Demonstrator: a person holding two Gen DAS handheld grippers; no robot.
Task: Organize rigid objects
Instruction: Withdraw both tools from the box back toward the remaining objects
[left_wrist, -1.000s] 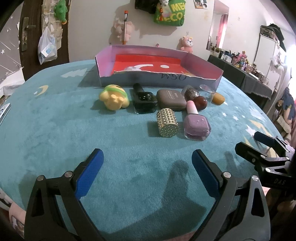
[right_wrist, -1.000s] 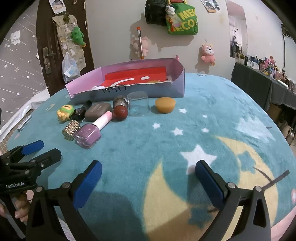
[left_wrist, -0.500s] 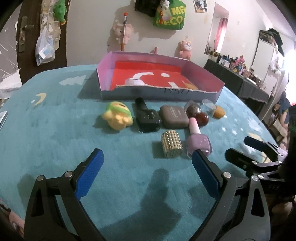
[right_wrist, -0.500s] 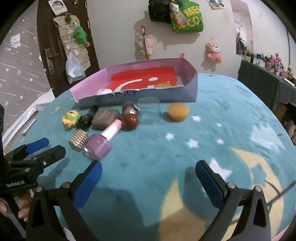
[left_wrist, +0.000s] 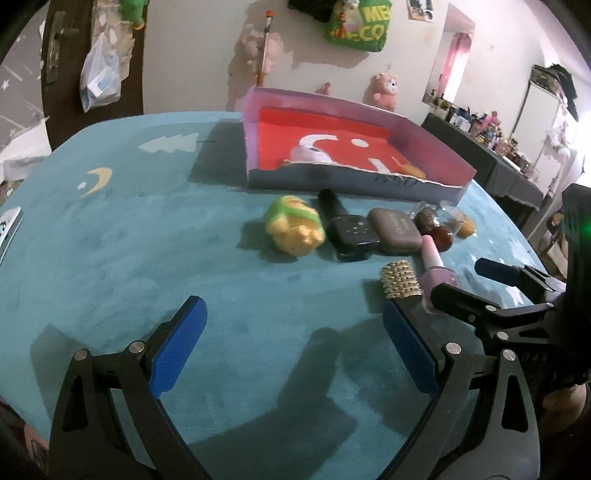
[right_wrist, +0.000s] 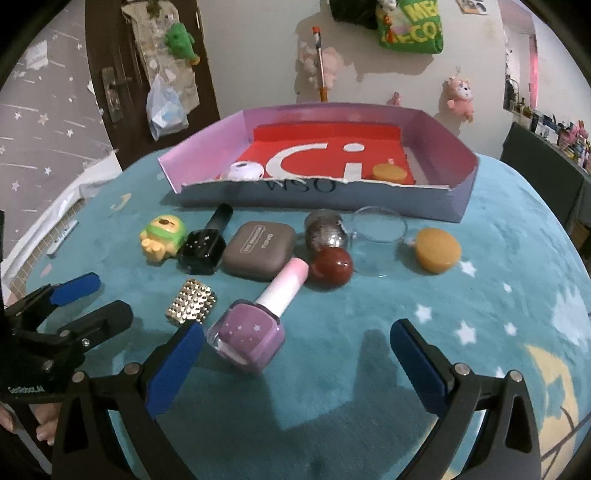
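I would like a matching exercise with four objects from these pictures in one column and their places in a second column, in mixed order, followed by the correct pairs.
Objects:
1. purple nail polish bottle
2. white round object
3. green and yellow toy
4. orange puck

Places:
A. inside the box
B. far left end of the row on the cloth
C. nearest the right tongs, lying on its side
D. far right end of the row, beside the clear glass

Pairs: 1-C, 2-A, 3-B, 4-D

In the left wrist view the purple nail polish bottle (left_wrist: 439, 277) is half hidden by the right gripper (left_wrist: 476, 282).
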